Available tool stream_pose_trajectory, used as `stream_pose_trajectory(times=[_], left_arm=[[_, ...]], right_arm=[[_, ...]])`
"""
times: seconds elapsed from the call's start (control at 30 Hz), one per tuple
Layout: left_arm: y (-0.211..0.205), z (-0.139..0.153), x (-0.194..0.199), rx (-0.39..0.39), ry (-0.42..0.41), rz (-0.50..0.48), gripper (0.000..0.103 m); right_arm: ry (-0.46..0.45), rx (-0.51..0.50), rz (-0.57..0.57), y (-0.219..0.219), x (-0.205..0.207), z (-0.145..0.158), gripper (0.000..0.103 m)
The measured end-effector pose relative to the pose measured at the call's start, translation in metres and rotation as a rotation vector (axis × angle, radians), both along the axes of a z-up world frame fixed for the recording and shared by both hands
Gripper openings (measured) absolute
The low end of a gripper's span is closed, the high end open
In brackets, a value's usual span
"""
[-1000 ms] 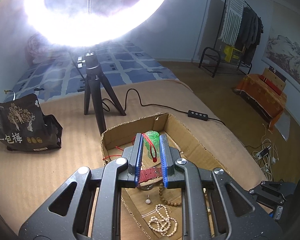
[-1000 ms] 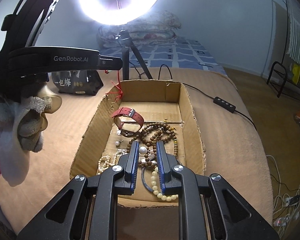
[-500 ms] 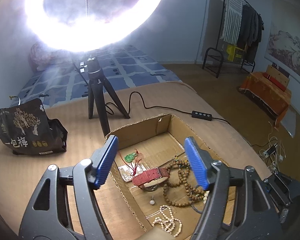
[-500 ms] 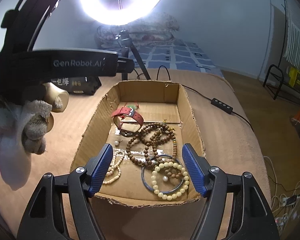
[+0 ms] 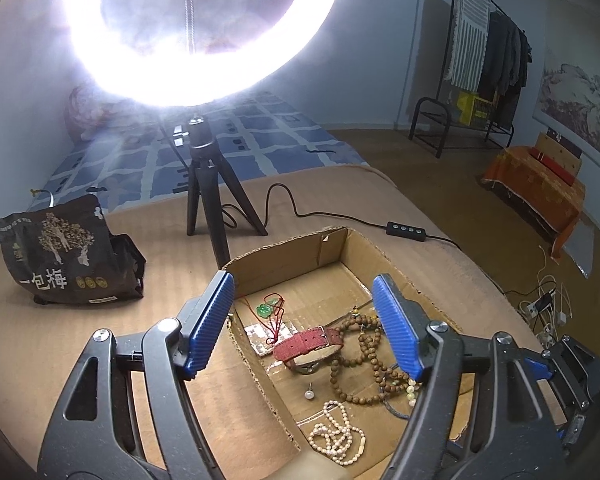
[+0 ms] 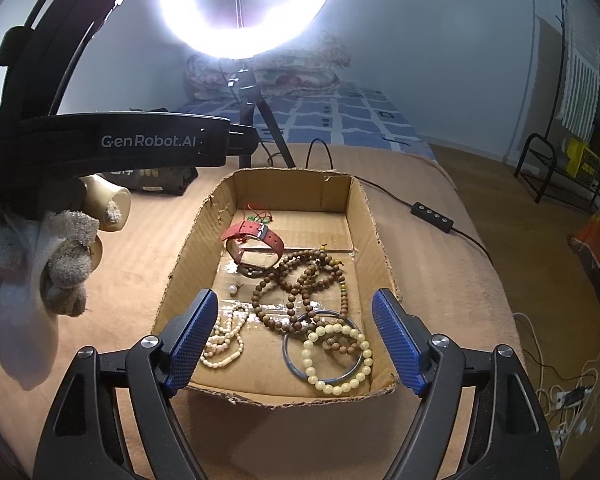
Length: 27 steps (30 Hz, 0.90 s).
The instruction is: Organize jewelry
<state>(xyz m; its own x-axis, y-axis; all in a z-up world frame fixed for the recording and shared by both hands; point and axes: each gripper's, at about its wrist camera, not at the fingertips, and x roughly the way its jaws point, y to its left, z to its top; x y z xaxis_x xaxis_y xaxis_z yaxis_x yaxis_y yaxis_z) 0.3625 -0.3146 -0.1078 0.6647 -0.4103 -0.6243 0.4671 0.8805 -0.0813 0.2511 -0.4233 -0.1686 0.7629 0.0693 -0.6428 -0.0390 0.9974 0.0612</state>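
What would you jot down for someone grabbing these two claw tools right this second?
Left claw: open, holding nothing, over the box's left side.
Right claw: jaws opening, nothing between the pads, over the box's near end.
All jewelry lies loose in the cardboard box: red-strap watch, green pendant on red cord, brown wooden beads, blue bangle under the pale yellow bracelet, pearl strand, single pearl.
Done: nothing visibly sorted.
Left: untangle and arrange every piece.
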Motion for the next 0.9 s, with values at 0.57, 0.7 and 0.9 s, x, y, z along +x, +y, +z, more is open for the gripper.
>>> stream_pose_trajectory(times=[0.57, 0.7, 0.9], left_arm=[[0.049, 0.073, -0.05, -0.024, -0.101, 0.026, 0.075], [0.063, 0.092, -0.07, -0.023, -0.123, 0.031, 0.075], [0.084, 0.115, -0.102, -0.006, -0.15, 0.028, 0.075]], right_arm=[[-0.074, -0.06, -0.033, 0.023, -0.041, 0.062, 0.079], [-0.106, -0.064, -0.056, 0.031, -0.059, 0.085, 0.08], [-0.128, -0.056, -0.081, 0.041, -0.082, 0.112, 0.08]])
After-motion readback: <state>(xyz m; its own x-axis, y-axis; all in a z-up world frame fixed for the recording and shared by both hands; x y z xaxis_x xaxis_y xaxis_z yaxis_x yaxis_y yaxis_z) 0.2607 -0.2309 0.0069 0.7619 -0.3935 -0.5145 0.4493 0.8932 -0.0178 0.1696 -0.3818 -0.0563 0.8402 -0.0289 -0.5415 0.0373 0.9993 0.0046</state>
